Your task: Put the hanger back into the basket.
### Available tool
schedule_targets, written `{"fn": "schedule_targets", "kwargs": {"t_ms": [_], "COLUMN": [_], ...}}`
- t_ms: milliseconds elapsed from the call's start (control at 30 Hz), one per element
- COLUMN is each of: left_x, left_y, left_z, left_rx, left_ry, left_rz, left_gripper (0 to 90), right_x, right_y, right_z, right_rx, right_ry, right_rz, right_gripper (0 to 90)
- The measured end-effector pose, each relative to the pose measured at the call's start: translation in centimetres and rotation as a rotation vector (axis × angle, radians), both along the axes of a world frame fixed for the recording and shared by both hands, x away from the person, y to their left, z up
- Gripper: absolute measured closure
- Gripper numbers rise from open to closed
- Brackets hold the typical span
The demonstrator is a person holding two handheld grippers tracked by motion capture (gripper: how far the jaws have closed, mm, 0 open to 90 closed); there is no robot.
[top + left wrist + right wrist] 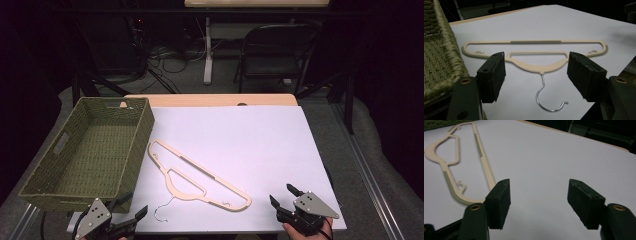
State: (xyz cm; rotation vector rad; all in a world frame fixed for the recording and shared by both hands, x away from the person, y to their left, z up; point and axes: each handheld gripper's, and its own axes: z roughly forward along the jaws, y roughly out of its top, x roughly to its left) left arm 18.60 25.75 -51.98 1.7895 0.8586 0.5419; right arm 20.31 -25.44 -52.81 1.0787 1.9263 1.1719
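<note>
From the high view, a cream hanger (197, 176) lies flat on the white sheet (250, 145) that covers the table, slanting from near the basket towards the middle of the near edge, its wire hook (163, 210) curling towards that edge. A woven green basket (135, 145) sits on the left side, its right wall just beside the hanger's far end. The left gripper (134, 206) hovers at the near left corner, jaws spread, nothing between them. The right gripper (282, 196) sits near the near right corner, well apart from the hanger — jaws spread wide and empty too

In the left gripper view, the left gripper (536, 72) faces the hanger (535, 65) squarely, the hook (546, 98) lying between the parted pads without touching them; the basket (441, 57) rises at the left

In the right gripper view, the right gripper (537, 200) has its pads wide apart over bare sheet (554, 162) — the hanger (461, 162) lies off to the left, its nearest end just beside one jaw
</note>
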Motion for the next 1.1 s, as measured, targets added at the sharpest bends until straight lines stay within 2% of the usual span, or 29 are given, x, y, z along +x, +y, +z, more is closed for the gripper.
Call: {"fn": "schedule_targets", "kwargs": {"t_ms": [133, 367, 433, 467, 567, 633, 700, 767, 800, 900, 933, 1100], "left_x": [0.0, 0.4, 0.5, 0.7, 0.7, 0.8, 0.9, 1.0, 1.1, 1.1, 1.1, 1.0], "left_y": [-0.3, -0.6, -0.9, -1.1, -1.5, -2.0, -2.2, -2.4, -2.5, -2.6, -2.5, -2.4], "left_z": [-0.1, -0.2, -0.2, -0.2, -0.1, 0.1, 0.2, 0.3, 0.3, 0.2, 0.2, 0.1], "left_rx": [0.006, 0.007, 0.004, 0.004, 0.011, 0.018, 0.021, 0.021, 0.023, 0.025, 0.019, 0.02], "left_ry": [0.008, 0.014, 0.027, 0.038, 0.034, 0.022, 0.018, 0.019, 0.019, 0.017, 0.02, 0.018], "left_rz": [-0.011, -0.026, -0.038, -0.051, -0.066, -0.086, -0.089, -0.091, -0.092, -0.091, -0.104, -0.097], "left_gripper": [31.3, 31.0, 30.9, 29.0, 28.1, 28.1, 28.1, 27.8, 27.1, 26.8, 28.6, 29.3], "right_x": [0.0, 0.2, 0.3, 0.6, 0.8, 1.3, 1.4, 1.9, 2.3, 2.7, 3.2, 3.9], "right_y": [0.0, 0.3, 0.4, 0.6, 0.7, 1.0, 1.2, 1.6, 1.9, 2.2, 2.7, 3.6], "right_z": [0.0, 0.2, 0.3, 0.4, 0.6, 1.0, 1.2, 1.7, 2.2, 2.5, 2.8, 3.4], "right_rx": [-0.002, -0.01, -0.003, 0.007, 0.007, -0.01, -0.014, -0.042, -0.071, -0.091, -0.119, -0.168], "right_ry": [0.028, 0.047, 0.051, 0.063, 0.09, 0.119, 0.128, 0.159, 0.186, 0.205, 0.225, 0.235], "right_rz": [0.005, 0.0, -0.001, 0.009, 0.023, 0.037, 0.04, 0.057, 0.081, 0.103, 0.134, 0.168], "right_gripper": [38.7, 40.3, 39.9, 40.2, 41.1, 42.2, 42.6, 43.6, 45.2, 45.5, 45.9, 45.8]}}
